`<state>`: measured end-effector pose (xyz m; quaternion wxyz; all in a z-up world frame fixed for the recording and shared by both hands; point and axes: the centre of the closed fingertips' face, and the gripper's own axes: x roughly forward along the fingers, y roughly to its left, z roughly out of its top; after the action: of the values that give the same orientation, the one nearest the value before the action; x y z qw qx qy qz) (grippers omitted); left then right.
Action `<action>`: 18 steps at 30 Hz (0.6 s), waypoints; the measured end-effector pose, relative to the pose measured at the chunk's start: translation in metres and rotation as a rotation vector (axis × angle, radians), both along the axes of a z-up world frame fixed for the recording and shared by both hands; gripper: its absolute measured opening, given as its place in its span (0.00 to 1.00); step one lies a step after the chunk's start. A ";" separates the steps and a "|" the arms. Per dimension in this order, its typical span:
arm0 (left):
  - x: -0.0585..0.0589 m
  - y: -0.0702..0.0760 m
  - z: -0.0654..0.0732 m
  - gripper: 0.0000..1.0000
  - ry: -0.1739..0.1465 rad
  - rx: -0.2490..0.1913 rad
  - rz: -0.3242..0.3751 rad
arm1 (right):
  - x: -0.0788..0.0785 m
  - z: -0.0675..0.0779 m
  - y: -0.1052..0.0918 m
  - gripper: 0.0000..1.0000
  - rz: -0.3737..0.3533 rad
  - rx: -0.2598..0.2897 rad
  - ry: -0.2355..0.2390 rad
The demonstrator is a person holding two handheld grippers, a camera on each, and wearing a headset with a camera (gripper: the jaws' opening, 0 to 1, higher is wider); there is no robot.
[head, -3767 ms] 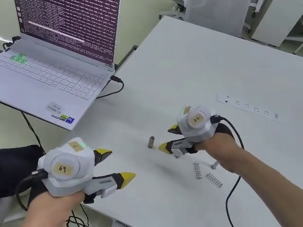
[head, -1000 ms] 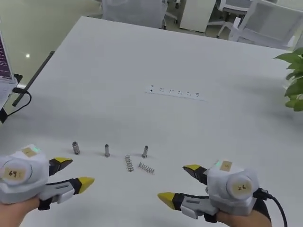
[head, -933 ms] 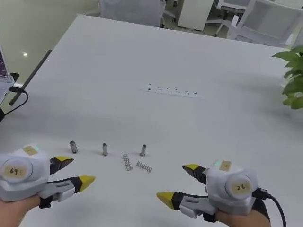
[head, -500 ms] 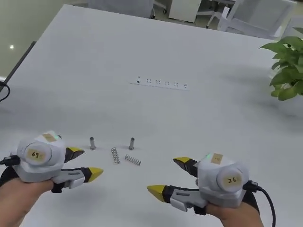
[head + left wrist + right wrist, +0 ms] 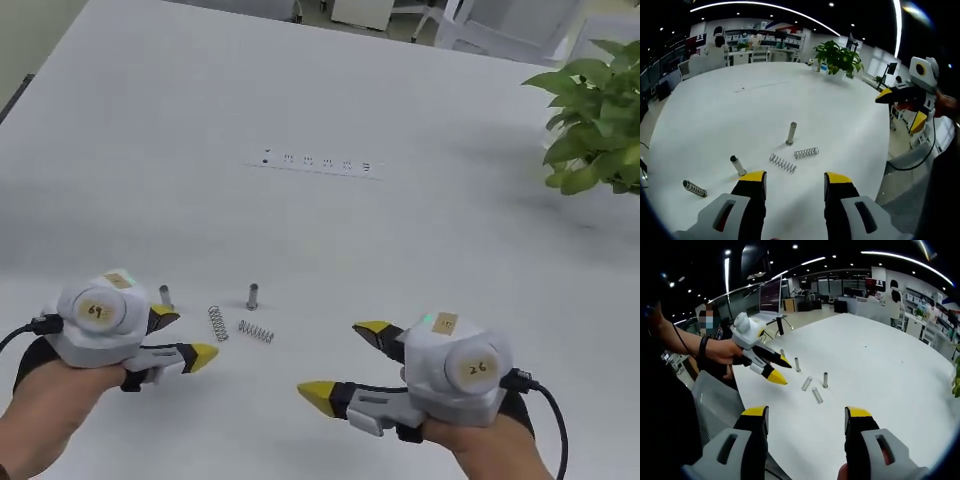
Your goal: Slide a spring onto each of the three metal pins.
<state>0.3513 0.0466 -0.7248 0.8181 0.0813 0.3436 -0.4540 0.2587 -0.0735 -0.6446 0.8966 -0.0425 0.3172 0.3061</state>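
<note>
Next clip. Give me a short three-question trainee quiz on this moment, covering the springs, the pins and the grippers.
1. How many loose springs lie on the white table?
2. True or false: the right gripper is shut on a spring.
3. In the head view, what lies on the table beyond the metal pins? A) a laptop B) a power strip C) a mug

Key: 1. Two, side by side near the pins. 2. False; its jaws stand open and hold nothing. 3. B.
</note>
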 end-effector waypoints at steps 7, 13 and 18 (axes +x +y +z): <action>0.007 -0.010 -0.016 0.39 0.020 0.017 0.037 | -0.002 -0.004 -0.002 0.60 -0.006 -0.002 0.013; 0.012 -0.016 -0.028 0.39 0.041 0.027 0.058 | -0.003 -0.006 -0.005 0.59 -0.017 0.000 0.021; 0.018 -0.018 -0.035 0.37 0.055 0.031 0.083 | -0.005 -0.008 -0.009 0.59 -0.027 0.001 0.031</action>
<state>0.3692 0.0284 -0.7602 0.8252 0.0669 0.3759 -0.4162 0.2540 -0.0828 -0.6525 0.8957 -0.0331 0.3314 0.2945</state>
